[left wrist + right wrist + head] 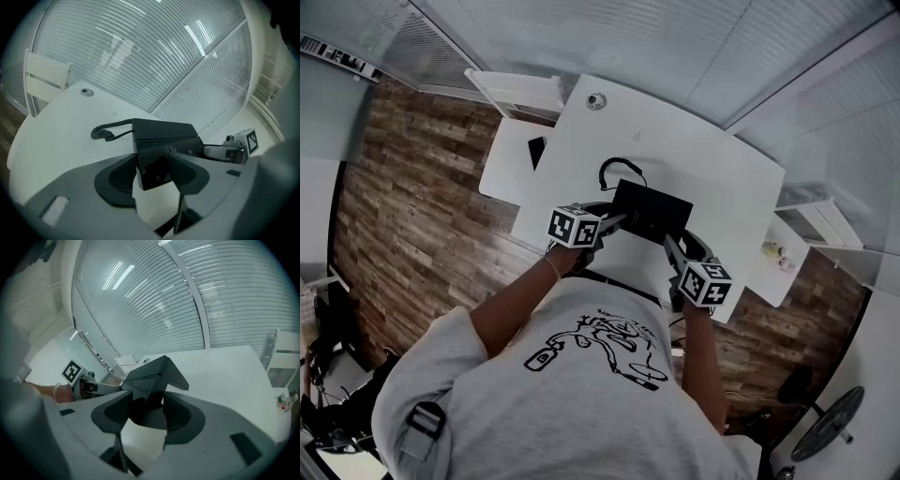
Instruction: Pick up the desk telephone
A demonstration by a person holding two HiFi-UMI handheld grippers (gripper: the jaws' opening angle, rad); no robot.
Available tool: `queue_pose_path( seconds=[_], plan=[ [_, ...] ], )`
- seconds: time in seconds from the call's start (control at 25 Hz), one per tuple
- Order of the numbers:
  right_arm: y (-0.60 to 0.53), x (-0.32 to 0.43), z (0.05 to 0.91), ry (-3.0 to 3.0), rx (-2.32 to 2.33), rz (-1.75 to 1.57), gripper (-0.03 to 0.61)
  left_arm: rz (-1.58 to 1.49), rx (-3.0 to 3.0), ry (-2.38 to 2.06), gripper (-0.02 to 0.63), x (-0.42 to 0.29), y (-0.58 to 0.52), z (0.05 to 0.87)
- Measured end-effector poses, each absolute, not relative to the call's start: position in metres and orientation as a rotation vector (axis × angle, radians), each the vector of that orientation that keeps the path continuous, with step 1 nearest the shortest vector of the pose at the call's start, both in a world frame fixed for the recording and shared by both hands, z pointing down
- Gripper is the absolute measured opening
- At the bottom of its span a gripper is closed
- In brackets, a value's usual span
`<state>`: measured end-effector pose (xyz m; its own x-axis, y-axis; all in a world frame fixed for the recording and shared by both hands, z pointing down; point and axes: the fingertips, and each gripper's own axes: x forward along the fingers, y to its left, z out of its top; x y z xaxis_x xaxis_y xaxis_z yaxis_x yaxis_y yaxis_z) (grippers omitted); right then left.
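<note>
1. Desk telephone [652,211], black boxy plastic, is up off the white curved desk [712,159], carried between both grippers
2. Left gripper [152,163] has its jaws clamped wide on one end of it
3. Right gripper [146,401] is gripping the opposite end, jaws also wide
4. Its black coiled cord [110,131] trails down onto the desk

The white desk [712,159] stands on a wood-plank floor [412,216] and bears a round grommet [596,100] at its far left and a black coiled cord [101,132] toward its middle, while a smaller white table [506,169] at its left holds a flat black object [536,150].
</note>
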<state>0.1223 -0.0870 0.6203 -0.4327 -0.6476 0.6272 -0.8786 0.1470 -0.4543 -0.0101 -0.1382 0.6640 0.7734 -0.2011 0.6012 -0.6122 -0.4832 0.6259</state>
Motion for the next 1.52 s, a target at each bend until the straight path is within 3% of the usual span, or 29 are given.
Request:
queue_pose_path(
  seconds=[1.52],
  plan=[
    [-0.088, 0.12, 0.458, -2.346, 1.531, 1.009, 0.196, 0.409, 2.134, -0.696, 0.204, -0.016, -0.136, 0.502]
  ],
)
